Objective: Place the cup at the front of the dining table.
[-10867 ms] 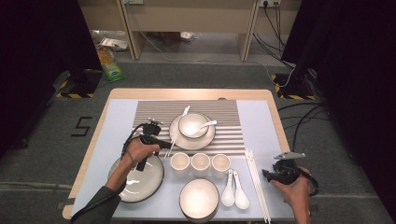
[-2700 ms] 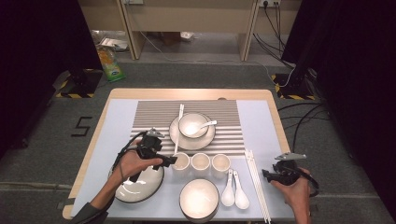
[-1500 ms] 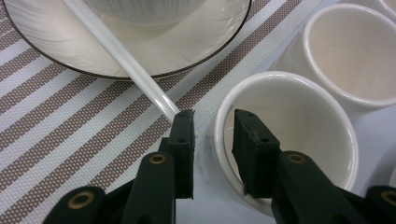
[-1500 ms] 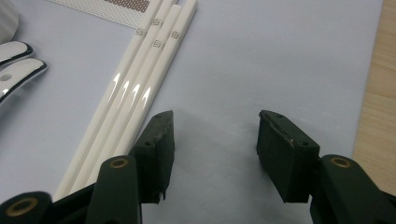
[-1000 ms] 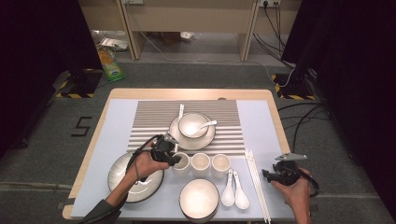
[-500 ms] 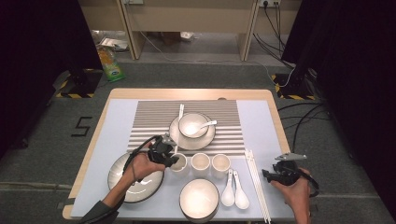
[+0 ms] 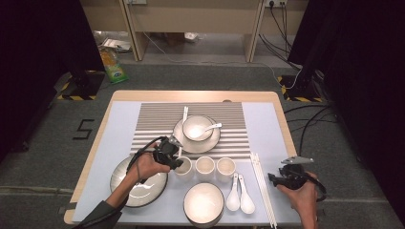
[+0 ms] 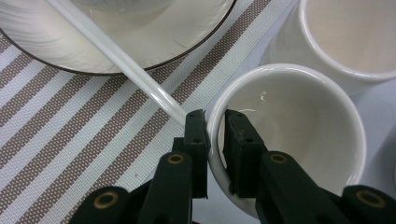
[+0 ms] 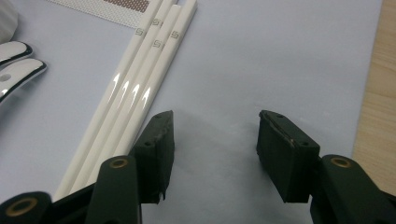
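My left gripper (image 7: 177,161) is shut on the near rim of the leftmost white cup (image 7: 185,168). In the left gripper view the gripper (image 8: 215,122) has one jaw inside the cup (image 8: 299,121) and one outside, with the wall pinched between them. A white chopstick (image 8: 116,56) lies just left of the outer jaw, resting across a plate (image 8: 154,42). My right gripper (image 7: 273,179) rests at the front right of the table, open, with nothing between its jaws. In its own view the right gripper (image 9: 215,126) hovers over the pale mat beside several white chopsticks (image 9: 135,88).
Two more cups (image 7: 205,165) (image 7: 225,167) stand in a row to the right of the held one. Behind them is a bowl with a spoon (image 7: 197,128) on a plate. A large plate (image 7: 138,188), a front bowl (image 7: 204,202) and two spoons (image 7: 239,193) lie near the front edge.
The left hand has moved right from over the large plate to the leftmost cup and its jaws now clamp the rim. The right hand has stayed put.
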Available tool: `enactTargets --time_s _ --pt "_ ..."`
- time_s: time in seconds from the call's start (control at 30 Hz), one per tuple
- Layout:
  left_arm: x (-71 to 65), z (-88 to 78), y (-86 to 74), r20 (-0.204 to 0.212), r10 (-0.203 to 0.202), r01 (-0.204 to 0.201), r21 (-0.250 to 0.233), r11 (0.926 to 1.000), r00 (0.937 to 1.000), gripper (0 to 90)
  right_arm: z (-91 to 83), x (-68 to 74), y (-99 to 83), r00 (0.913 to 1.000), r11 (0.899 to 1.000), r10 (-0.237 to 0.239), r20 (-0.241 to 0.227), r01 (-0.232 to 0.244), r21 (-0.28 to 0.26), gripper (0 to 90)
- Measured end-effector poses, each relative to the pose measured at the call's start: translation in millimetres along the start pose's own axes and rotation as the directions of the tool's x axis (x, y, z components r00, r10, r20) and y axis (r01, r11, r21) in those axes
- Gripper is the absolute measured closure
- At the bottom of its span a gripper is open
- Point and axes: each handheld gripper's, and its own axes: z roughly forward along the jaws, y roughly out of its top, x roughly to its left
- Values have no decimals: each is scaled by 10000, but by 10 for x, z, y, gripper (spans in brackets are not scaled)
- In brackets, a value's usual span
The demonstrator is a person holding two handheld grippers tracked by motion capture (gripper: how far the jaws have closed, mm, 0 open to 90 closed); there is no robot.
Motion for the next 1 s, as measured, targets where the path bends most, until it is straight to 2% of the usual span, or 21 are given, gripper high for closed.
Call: enactTargets --time_s 0.27,0.33,0.47,0.7,1.0 --pt "-20 81 76 -5 -47 47 507 9987 10000 763 -1 -2 1 10000 10000 -3 -25 3 11 463" --pt "-17 100 67 15 -152 151 508 9986 9999 757 0 -3 0 10000 10000 -11 -24 11 2 463" --pt "-24 107 64 -37 -83 85 524 9986 10000 760 0 -3 4 10000 10000 -21 -24 21 25 463" --pt "-63 56 46 -304 281 -265 512 9983 9991 777 0 -5 4 10000 10000 -14 -41 14 14 463" --pt "-33 -15 4 -99 307 -303 393 9988 9995 789 0 -3 1 10000 10000 10 -34 -10 7 463"
